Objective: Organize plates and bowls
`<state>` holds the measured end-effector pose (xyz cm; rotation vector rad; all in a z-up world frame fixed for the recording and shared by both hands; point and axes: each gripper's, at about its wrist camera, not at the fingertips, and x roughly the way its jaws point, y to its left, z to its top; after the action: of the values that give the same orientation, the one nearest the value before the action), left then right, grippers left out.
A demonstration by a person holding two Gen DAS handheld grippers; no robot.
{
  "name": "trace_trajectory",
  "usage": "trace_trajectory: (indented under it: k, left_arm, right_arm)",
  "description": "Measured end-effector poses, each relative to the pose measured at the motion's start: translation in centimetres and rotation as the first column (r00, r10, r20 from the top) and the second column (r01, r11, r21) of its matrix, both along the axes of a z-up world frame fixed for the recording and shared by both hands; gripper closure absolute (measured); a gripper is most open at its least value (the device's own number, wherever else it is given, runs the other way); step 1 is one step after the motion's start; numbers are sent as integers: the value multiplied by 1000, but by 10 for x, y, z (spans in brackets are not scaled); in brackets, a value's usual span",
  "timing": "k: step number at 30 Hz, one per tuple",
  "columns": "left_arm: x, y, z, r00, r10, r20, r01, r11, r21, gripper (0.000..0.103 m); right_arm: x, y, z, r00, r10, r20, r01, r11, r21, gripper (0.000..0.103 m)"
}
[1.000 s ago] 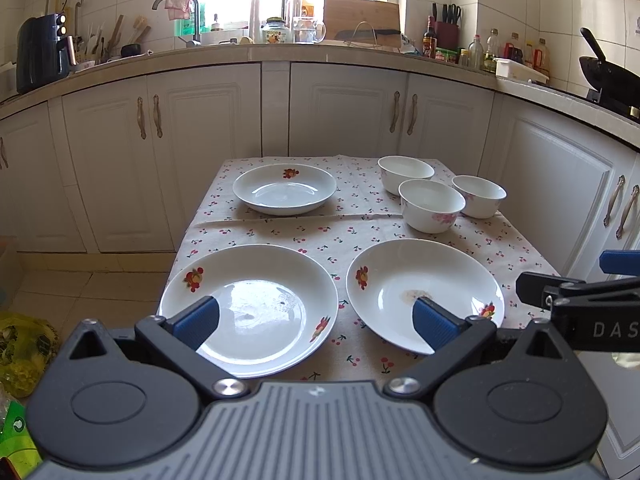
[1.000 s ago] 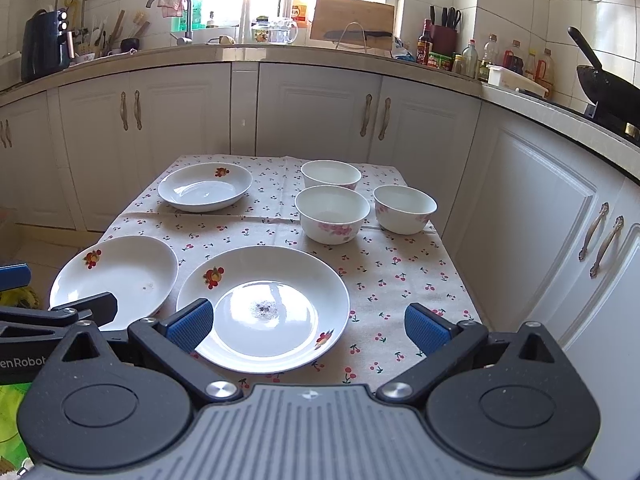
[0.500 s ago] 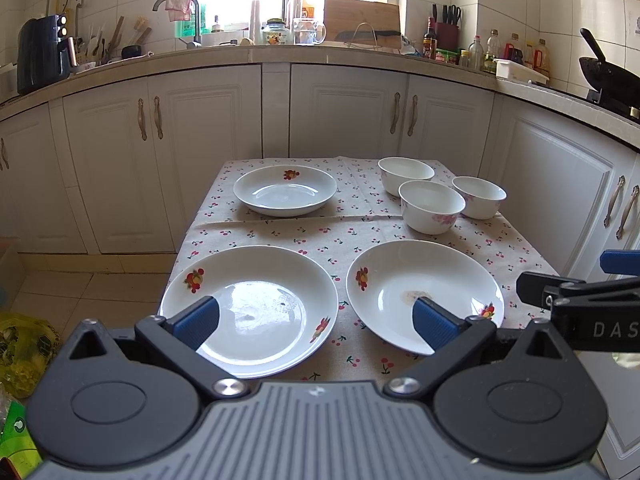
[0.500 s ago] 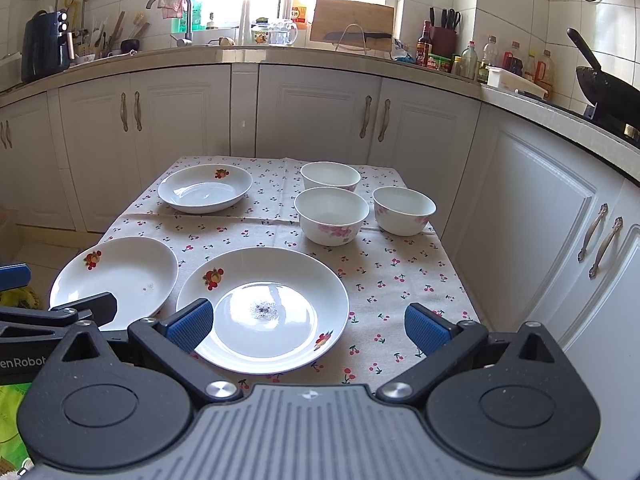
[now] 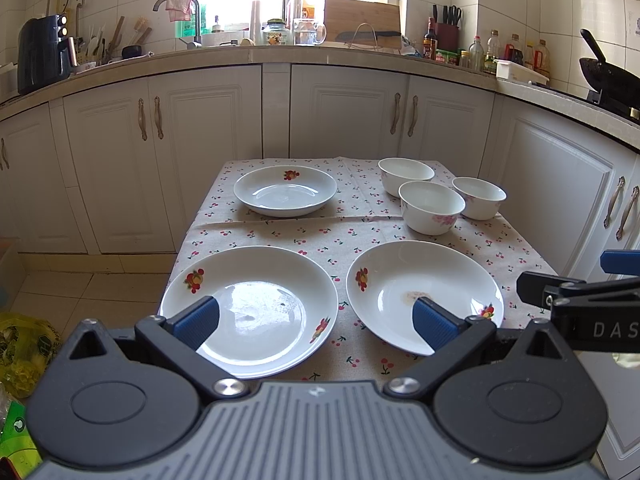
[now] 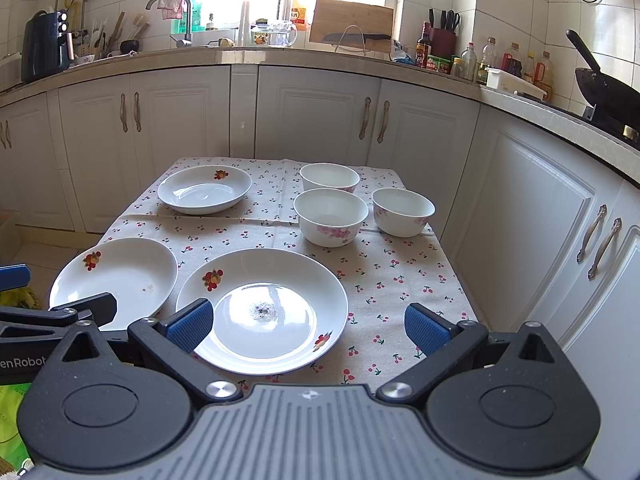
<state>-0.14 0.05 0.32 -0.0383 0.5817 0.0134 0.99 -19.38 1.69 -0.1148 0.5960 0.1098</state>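
Left gripper [image 5: 316, 322]: hovering at the near edge of the table, jaws spread wide, gripping nothing; its blue pads [image 5: 196, 320] are framing the two near plates.
Right gripper [image 6: 308, 326]: also hanging wide open and empty, just beside its partner, over the near right part of the table.
Plates: three, and I'm counting them off. Near-left plate [image 5: 250, 306] is lying flat by the front-left corner; near-right plate [image 5: 424, 292] is sitting just beside it, apart, with a small brownish speck in its well; far plate [image 5: 285, 196] is resting at the back left.
Bowls: three, clustering at the back right. Front bowl [image 5: 431, 212] is standing nearest, back bowl [image 5: 405, 175] behind it, right bowl [image 5: 479, 197] towards the table's right edge; all upright, and I cannot tell whether they are touching.
Table: cherry-print tablecloth [image 5: 304, 236] is covering it, a fold running across between the far plate and the near pair.
In the way: nothing is lying between either gripper and the near plates; from the right wrist view the near-right plate [image 6: 262, 310] is sitting straight ahead.
Around: white cabinets [image 5: 200, 140] are ringing the table, a wok [image 5: 608, 80] is sitting on the counter at right, a black appliance [image 5: 42, 54] at left, and a yellow bag [image 5: 20, 354] is slumping on the floor.
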Motion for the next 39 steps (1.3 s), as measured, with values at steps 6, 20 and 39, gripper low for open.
trace_trajectory:
  k: [6, 20, 39]
  left_arm:
    - [0, 0, 0, 1000, -1, 0, 1, 1000, 0, 1]
    - [0, 0, 1, 1000, 1, 2, -1, 1000, 0, 1]
    - [13, 7, -3, 1000, -6, -8, 6, 1000, -8, 1]
  right_arm:
    - [0, 0, 0, 1000, 0, 1, 0, 1000, -1, 0]
    - [1, -1, 2, 1000, 1, 3, -1, 1000, -1, 0]
    - [16, 8, 0, 999, 36, -7, -36, 999, -25, 0]
